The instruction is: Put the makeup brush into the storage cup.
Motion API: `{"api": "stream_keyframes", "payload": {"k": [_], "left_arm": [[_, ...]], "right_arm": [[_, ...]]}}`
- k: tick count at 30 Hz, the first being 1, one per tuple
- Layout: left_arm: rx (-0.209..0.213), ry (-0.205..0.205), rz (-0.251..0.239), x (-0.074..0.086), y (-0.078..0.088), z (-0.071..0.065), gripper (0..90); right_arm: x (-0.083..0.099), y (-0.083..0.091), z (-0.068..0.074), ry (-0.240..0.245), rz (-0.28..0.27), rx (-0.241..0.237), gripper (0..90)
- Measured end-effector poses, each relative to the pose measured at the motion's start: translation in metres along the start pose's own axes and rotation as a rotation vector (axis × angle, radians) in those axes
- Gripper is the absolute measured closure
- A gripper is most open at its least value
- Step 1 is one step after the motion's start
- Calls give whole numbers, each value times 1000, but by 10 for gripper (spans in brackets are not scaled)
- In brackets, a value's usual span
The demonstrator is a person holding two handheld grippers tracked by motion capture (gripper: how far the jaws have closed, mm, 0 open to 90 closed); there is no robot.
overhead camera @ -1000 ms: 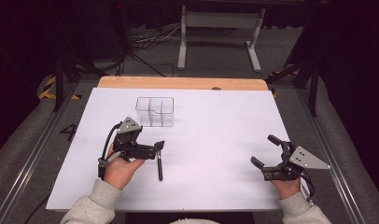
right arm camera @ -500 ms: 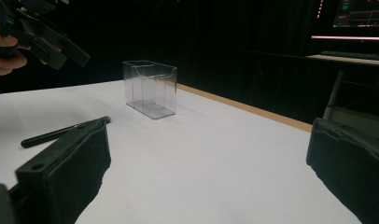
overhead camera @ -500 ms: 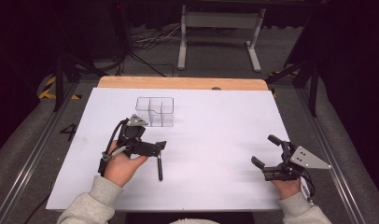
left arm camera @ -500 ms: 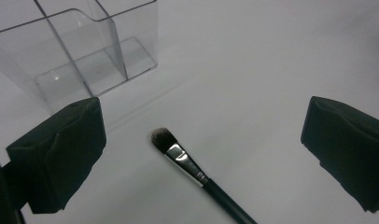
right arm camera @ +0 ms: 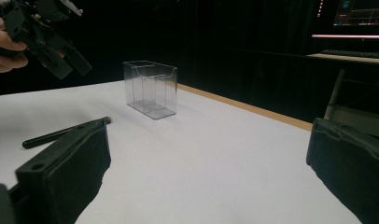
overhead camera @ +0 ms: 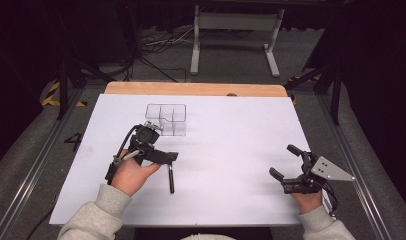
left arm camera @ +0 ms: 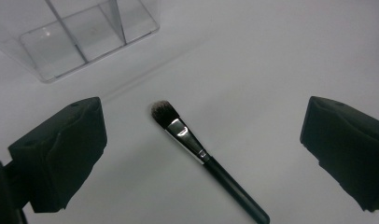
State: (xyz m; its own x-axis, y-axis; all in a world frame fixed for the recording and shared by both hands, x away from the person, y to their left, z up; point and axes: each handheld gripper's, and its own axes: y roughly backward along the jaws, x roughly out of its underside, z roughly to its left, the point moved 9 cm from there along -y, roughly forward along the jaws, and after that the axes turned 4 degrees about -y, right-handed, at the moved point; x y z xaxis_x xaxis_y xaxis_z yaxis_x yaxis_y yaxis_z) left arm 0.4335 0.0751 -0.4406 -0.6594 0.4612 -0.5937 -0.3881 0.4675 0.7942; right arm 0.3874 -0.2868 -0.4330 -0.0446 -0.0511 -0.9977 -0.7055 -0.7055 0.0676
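Brush flat on table, untouched, below left gripper, jaws wide apart. Organizer near bristles. Right gripper apart, empty.

One makeup brush, one clear compartmented organizer, two hand-held tools, left and right

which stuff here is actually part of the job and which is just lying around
In the job:
- makeup brush, lying flat between the open jaws of the left gripper
- clear divided organizer, standing empty beyond it

Just there:
- right gripper, open, idle at the sheet's right
- white sheet
- wooden table edge
- metal stand on the floor
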Motion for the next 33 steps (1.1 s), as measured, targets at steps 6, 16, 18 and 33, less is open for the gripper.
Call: {"api": "stream_keyframes", "payload": {"k": [6, 16, 18, 33], "left_arm": [[-18, -12, 55, -2, -3, 0, 12], [-26, -17, 137, -7, -9, 2, 14], [-16, -3, 154, -6, -11, 1, 21], [-22, 10, 263, -1, -25, 6, 54]], "right_arm": [[0, 0, 0, -3, -4, -6, 0], [1, 0, 0, -17, 1, -16, 0], [0, 0, 1, -16, 0, -18, 0], [0, 0, 1, -23, 0, -29, 0]]}}
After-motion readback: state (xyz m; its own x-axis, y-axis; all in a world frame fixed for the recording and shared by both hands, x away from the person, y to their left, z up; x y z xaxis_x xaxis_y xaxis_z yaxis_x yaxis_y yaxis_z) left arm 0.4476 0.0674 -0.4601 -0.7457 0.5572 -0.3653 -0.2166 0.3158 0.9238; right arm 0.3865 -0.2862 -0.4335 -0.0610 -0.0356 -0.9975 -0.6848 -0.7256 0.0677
